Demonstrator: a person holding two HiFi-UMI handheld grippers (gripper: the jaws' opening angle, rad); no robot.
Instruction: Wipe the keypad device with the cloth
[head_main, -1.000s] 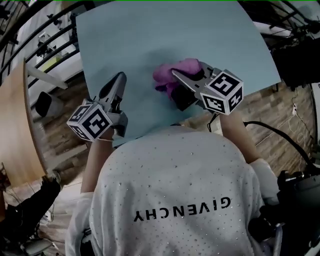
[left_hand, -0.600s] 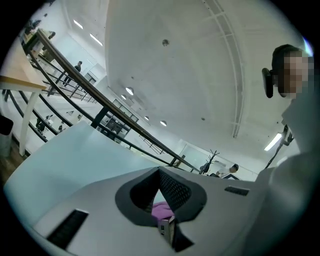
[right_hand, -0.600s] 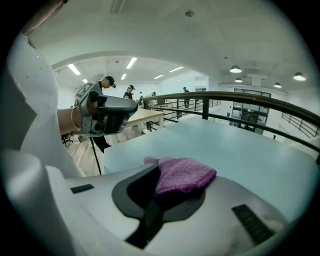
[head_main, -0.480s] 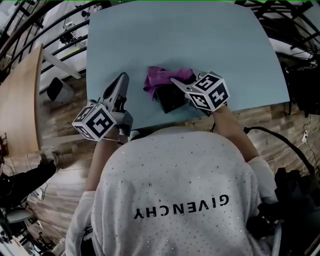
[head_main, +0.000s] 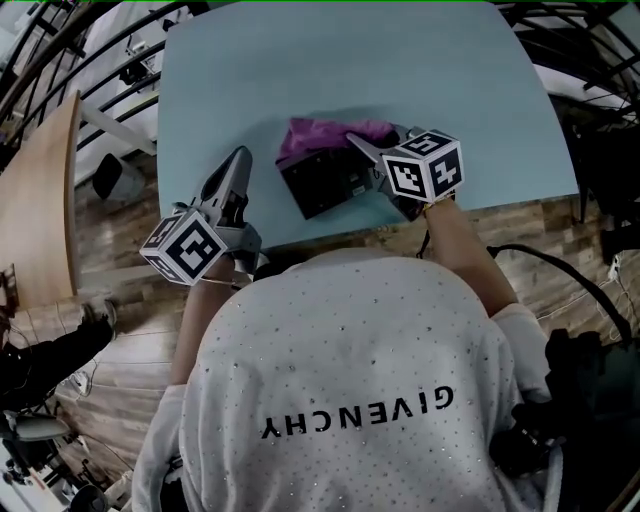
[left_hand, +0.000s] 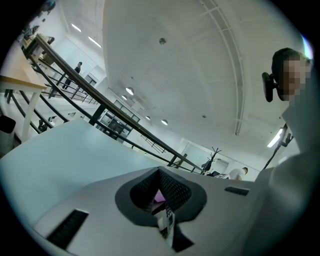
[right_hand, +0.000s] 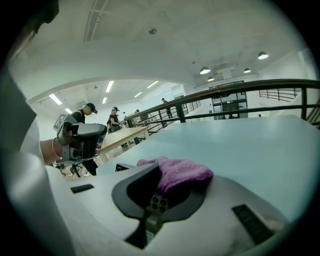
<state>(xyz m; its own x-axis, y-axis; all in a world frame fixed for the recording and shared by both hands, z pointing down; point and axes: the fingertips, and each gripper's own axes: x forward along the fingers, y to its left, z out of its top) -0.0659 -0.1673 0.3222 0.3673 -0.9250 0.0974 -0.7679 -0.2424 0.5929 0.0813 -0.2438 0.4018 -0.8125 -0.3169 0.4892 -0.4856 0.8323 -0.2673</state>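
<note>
**Q:** Entry one, the jaws?
**A:** Right gripper (head_main: 357, 146): jaws clamped on the purple cloth (right_hand: 183, 173), which bunches out of their throat. Left gripper (head_main: 237, 168): jaws together, holding nothing. Only a pink sliver shows through the slit between them.

**Q:** Location of the keypad device?
**A:** Keypad device (head_main: 322, 183): a black block lying flat on the pale blue desk (head_main: 250, 70), just below the right gripper's jaws. The cloth touches it along its far side. It sits close to the desk's near edge, about mid-width.

**Q:** Edges and open room?
**A:** There is bare desk beyond the cloth up to the far edge, and on both sides of the device. The left gripper is well apart to the left, with its tips over the desk by the near edge. Its marker cube (head_main: 188, 246) hangs out past that edge, above the wooden floor (head_main: 130, 250). A wooden tabletop (head_main: 40, 200) stands at far left.

**Q:** Long axis and heading?
**A:** The long axis runs roughly along the near edge, slightly skewed. Its face is too dark to tell which end is the top.

**Q:** Writing?
**A:** "GIVENCHY" on the person's white shirt (head_main: 350, 330), upside down in the head view. There are black-and-white square markers on both cubes. Nothing on the device can be read.
</note>
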